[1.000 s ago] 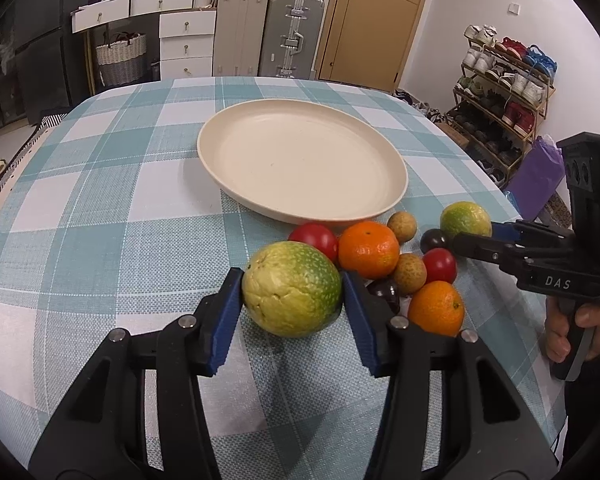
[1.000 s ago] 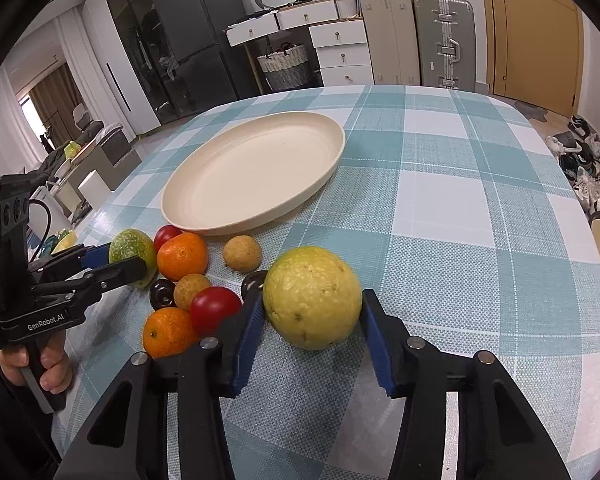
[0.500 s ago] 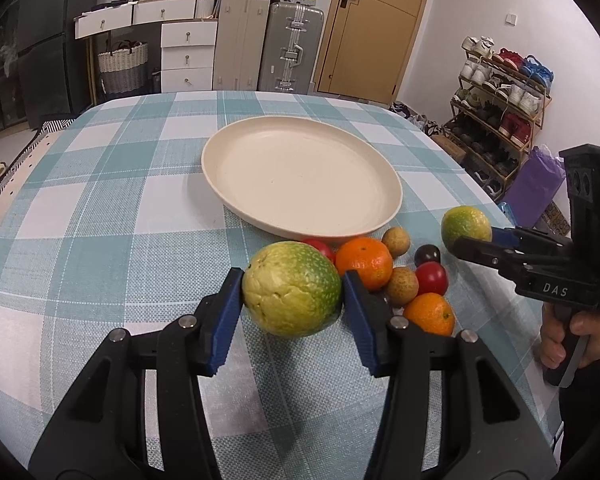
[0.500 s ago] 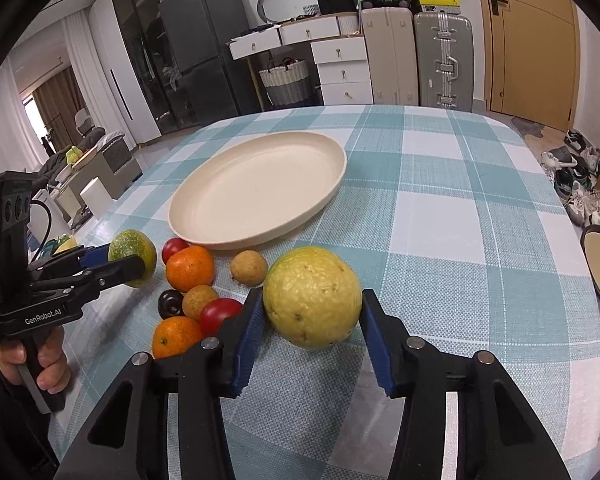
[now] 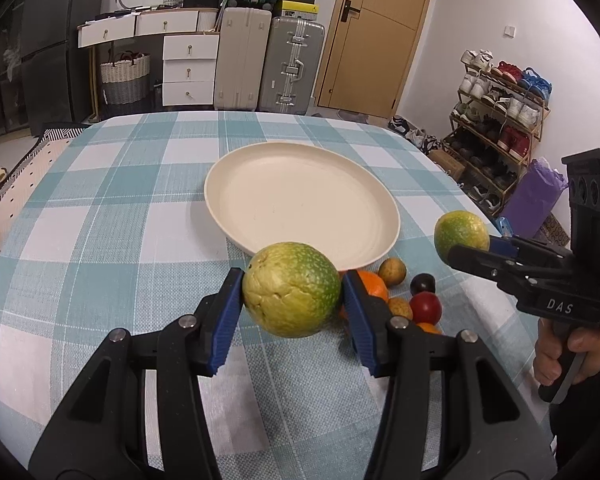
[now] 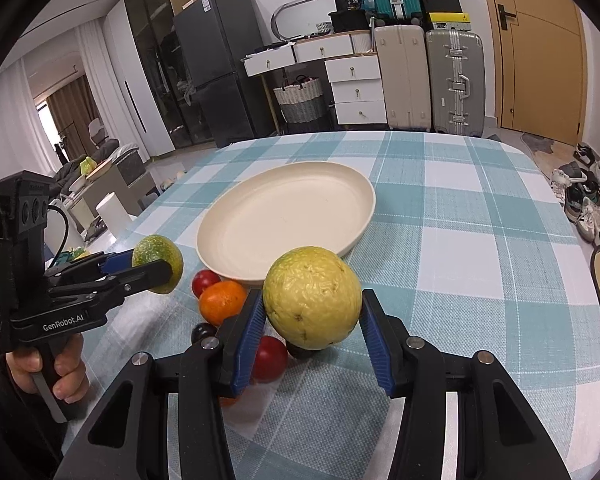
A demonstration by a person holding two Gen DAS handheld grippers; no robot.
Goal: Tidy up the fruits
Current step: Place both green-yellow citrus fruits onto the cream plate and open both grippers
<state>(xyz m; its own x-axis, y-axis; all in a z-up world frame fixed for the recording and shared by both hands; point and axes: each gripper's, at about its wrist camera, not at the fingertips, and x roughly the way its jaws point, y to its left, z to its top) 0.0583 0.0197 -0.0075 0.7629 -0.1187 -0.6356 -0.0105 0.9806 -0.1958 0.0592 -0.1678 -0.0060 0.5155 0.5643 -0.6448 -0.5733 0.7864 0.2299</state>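
My left gripper point(image 5: 293, 298) is shut on a green-yellow round fruit point(image 5: 292, 289) and holds it above the table, short of the cream plate point(image 5: 300, 200). My right gripper point(image 6: 312, 318) is shut on a yellow round fruit point(image 6: 312, 303), also lifted, near the plate's point(image 6: 284, 220) front rim. Each gripper shows in the other's view, the left point(image 6: 156, 258) and the right point(image 5: 462, 236). On the cloth below lie an orange point(image 6: 222, 302), red fruits point(image 6: 269, 358), brown fruits point(image 5: 391, 272) and a dark one point(image 5: 422, 283).
The round table has a teal and white checked cloth point(image 5: 112, 216). Behind it stand suitcases point(image 5: 292, 64), white drawers point(image 5: 188, 70) and a door point(image 5: 374, 36). A shoe rack point(image 5: 500, 120) is at the right, and a fridge point(image 6: 216, 72) stands in the right wrist view.
Both grippers have risen from the table with their fruits held, and the pile of small fruits now lies lower and farther below them.
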